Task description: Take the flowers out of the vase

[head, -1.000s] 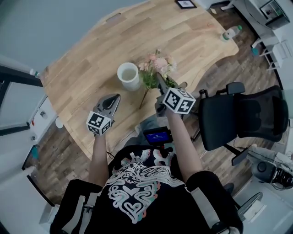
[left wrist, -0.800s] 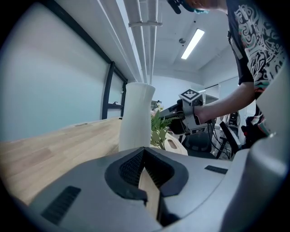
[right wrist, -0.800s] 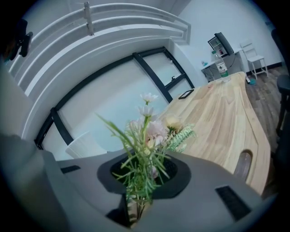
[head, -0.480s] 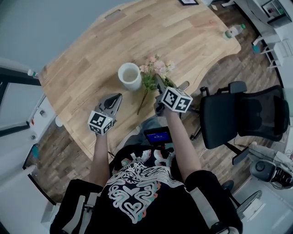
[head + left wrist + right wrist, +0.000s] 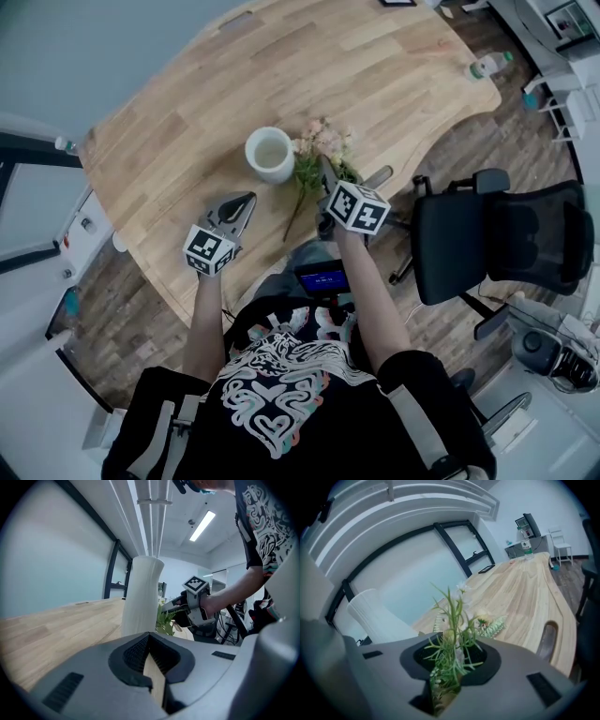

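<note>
Right gripper view shows the right tool [image 5: 449, 677] clenched on the flowers [image 5: 452, 620], already clear of the vase [image 5: 375, 613] standing to its left. Meanwhile the left tool [image 5: 151, 667] is closed, empty. Set-down seems in hand; next, lay them flat on the counter [image 5: 525, 592] beneath and release.

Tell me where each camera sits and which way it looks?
Head view: on the person's head, looking down at the table, vase and flowers; shows both arms, shirt, left claw and right claw.
Left gripper view: on the left claw, low, looking across the table at the vase; shows its shut jaws and the right forearm.
Right gripper view: on the right claw, looking along the table; shows its jaws shut on the flowers.
Shared: all three see the vase.
</note>
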### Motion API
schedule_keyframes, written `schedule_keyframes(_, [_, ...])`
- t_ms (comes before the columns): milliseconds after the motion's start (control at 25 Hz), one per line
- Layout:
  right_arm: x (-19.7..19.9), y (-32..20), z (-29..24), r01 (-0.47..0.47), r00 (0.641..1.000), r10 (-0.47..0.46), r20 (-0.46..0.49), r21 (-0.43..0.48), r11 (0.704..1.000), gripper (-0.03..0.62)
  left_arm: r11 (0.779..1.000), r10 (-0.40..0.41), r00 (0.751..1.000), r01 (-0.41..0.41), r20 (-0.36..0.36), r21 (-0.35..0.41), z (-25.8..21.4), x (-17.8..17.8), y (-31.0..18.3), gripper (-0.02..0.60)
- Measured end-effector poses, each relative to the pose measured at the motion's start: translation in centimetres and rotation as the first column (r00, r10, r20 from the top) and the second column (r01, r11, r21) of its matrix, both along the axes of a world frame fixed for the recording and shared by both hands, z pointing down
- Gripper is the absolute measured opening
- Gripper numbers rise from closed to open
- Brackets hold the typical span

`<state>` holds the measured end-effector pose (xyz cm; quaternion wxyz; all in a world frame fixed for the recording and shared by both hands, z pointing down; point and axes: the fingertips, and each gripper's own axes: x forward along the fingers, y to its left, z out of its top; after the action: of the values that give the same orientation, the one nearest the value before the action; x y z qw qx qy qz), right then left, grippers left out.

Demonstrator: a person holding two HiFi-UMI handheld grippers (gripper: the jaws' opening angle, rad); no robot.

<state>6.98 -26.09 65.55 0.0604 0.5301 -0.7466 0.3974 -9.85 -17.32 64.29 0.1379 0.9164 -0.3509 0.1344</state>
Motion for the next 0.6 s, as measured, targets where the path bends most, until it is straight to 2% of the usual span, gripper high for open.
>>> schedule_keyframes(120, [0.0,0.0,0.3,0.009,0.999,-0.010,-0.034,-0.027,1.000,0.083,1.000,-0.005,1.000,0.005,0.003,-0.010,0.3,-0.1,0.0,0.003])
schedule_keyframes(280, [0.2,-0.2,-0.4,0.012,0.998,-0.013,-0.060,-0.012,1.000,0.083,0.999,-0.029,1.000,0.029,-0.005,-0.018,0.5,-0.5,-0.3,0.003])
schedule_keyframes(400, [-0.1,-0.4,-0.8,0.028,0.998,-0.029,-0.049,-0.010,1.000,0.088,0.999,-0.038,0.999,0.037,-0.009,-0.020,0.5,-0.6,-0.4,0.003])
schedule_keyframes(440, [-0.3,-0.5,-0.9,0.036,0.998,-0.036,-0.044,-0.011,0.999,0.118,0.999,-0.039,0.999,0.039,-0.009,-0.021,0.5,-0.5,-0.5,0.003])
schedule_keyframes(600, [-0.7,-0.6,-1.8,0.050,0.997,-0.049,-0.053,0.017,0.999,0.120,0.999,-0.050,0.999,0.050,-0.011,-0.023,0.3,-0.5,-0.8,0.003])
